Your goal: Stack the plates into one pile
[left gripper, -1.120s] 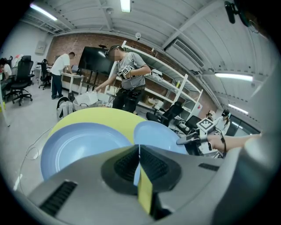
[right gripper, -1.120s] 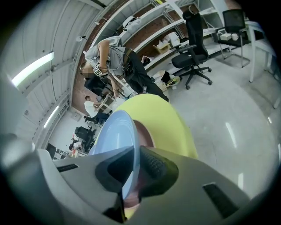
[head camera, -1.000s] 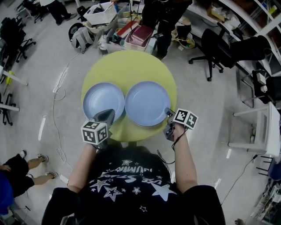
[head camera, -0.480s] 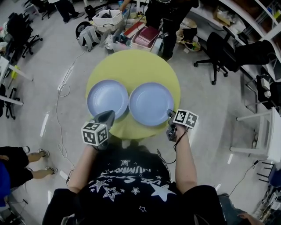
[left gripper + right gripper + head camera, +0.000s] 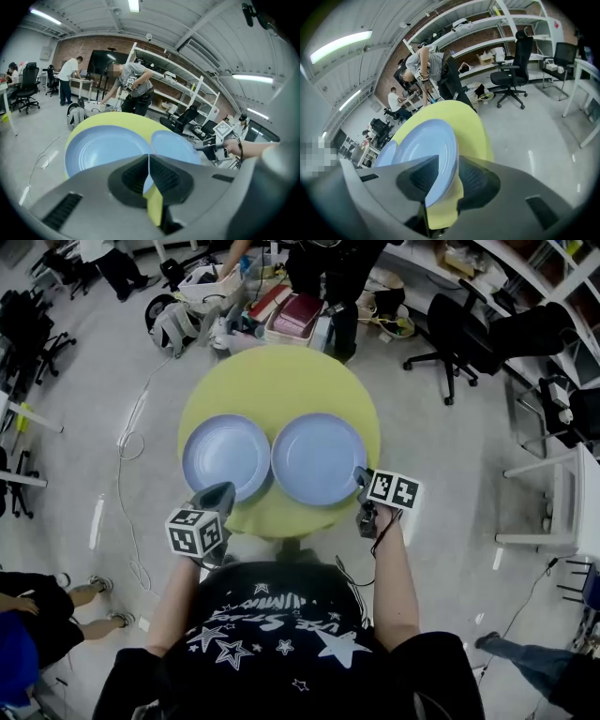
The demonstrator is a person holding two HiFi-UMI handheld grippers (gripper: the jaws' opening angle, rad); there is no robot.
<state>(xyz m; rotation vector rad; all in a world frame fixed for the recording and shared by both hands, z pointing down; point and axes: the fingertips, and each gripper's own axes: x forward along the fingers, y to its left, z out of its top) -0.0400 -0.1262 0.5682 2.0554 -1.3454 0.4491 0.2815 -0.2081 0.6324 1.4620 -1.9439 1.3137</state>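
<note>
The left plate (image 5: pixel 225 456) and right plate (image 5: pixel 319 457) lie flat on the table (image 5: pixel 281 381), rims touching. They look stiff, smooth and breakable, so each is best pinched at its near rim. The right gripper (image 5: pixel 361 478) has just been opening its jaws, which stand apart around the right plate's rim, while the left gripper (image 5: pixel 223 491) is closed on nothing.

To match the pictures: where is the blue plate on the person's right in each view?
Head view: right plate, centre, beside the other plate.
Left gripper view: right of centre, the smaller-looking one.
Right gripper view: centre-left, large.
Shared landmark: the round yellow table under it.
</note>
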